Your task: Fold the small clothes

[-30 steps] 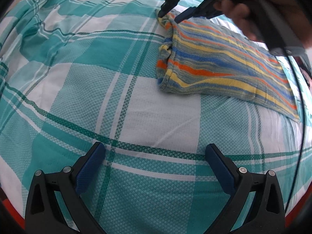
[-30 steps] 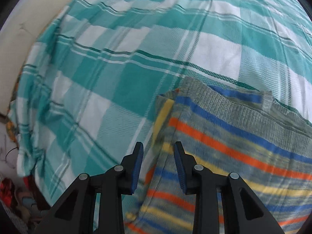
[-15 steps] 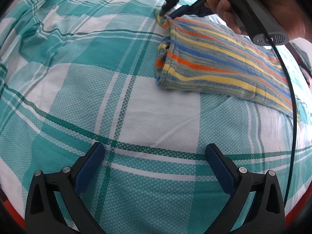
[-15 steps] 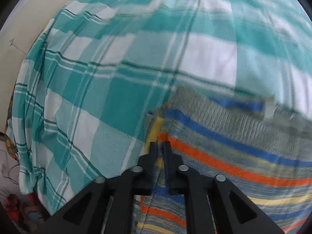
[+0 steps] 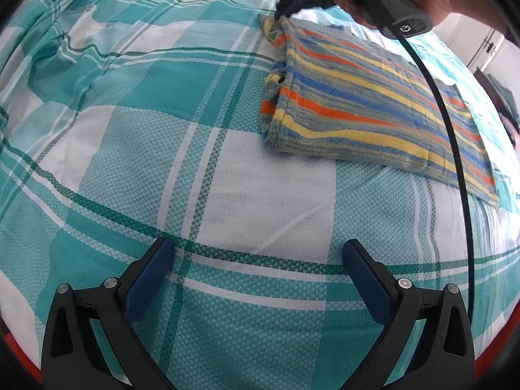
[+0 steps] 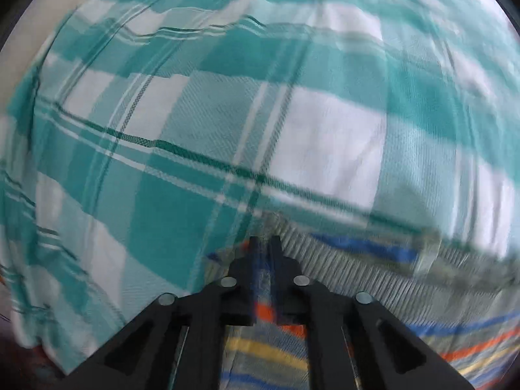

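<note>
A small striped garment [image 5: 364,104] in grey, blue, orange and yellow lies folded on a teal and white plaid bedsheet [image 5: 162,104]. My right gripper [image 5: 284,14] is shut on the garment's far left corner, held by a hand. In the right wrist view the gripper [image 6: 265,247] pinches the striped cloth [image 6: 357,260], and the picture is blurred. My left gripper [image 5: 256,266] is open and empty, low over the sheet, well short of the garment's near edge.
The plaid sheet is wrinkled at the far left [image 5: 55,42]. A black cable [image 5: 455,149] hangs from the right gripper across the garment. A doorway and dark furniture [image 5: 494,74] show at the far right.
My right gripper closed on the garment's far corner and has started lifting it, pulling the corner up. The left gripper has stayed in place, open.
</note>
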A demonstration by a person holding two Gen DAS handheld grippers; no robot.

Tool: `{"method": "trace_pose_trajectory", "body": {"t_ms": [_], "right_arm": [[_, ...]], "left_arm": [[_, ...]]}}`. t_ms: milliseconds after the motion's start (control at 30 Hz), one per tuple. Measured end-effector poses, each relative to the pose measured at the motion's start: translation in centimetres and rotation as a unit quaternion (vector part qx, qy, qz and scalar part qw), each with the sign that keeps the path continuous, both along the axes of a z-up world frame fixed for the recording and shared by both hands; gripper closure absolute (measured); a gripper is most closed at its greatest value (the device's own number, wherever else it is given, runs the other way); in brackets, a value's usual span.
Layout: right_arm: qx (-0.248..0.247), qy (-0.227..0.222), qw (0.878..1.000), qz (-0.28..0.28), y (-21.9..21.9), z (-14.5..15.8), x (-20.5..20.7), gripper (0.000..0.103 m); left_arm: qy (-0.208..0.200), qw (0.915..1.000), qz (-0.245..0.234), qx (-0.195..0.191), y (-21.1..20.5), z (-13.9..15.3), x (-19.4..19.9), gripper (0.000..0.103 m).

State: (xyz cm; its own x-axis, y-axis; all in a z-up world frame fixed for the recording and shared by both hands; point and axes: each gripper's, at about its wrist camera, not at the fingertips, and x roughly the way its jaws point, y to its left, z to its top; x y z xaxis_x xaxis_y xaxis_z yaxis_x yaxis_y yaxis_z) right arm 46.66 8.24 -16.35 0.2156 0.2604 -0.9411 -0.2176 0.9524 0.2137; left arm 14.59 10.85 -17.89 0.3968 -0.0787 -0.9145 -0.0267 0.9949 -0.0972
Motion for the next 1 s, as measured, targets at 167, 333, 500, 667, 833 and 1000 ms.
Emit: {"method": "trace_pose_trajectory", "body": {"t_ms": [167, 333, 500, 667, 833, 1000], "right_arm": [[0.032, 0.004, 0.999, 0.025, 0.4, -0.2, 0.2, 0.083], [0.148, -0.009, 0.989, 0.006, -3.5, 2.5, -1.6, 0.054], [0.23, -0.001, 0.973, 0.028, -10.1, 5.2, -8.8, 0.054], [0.186, 0.1, 0.975, 0.066, -16.5, -0.7, -22.0, 0.056], [0.197, 0.028, 0.979, 0.049, -21.1, 3.0, -26.4, 0.057], [0.169, -0.007, 0.983, -0.068, -30.3, 3.5, -25.7, 0.048]], "left_arm": [[0.001, 1.0, -0.001, 0.002, 0.1, 0.0, 0.2, 0.0], [0.0, 1.0, -0.001, 0.004, 0.1, 0.0, 0.0, 0.0], [-0.005, 0.9999, 0.0, 0.012, -0.2, -0.1, -0.3, 0.0], [-0.011, 0.9997, 0.002, 0.023, -0.6, -0.2, -0.4, 0.0], [-0.025, 0.9992, 0.005, 0.03, -1.1, -0.3, -0.8, 0.0], [-0.032, 0.9988, 0.008, 0.035, -1.2, -0.4, -0.6, 0.0]]}}
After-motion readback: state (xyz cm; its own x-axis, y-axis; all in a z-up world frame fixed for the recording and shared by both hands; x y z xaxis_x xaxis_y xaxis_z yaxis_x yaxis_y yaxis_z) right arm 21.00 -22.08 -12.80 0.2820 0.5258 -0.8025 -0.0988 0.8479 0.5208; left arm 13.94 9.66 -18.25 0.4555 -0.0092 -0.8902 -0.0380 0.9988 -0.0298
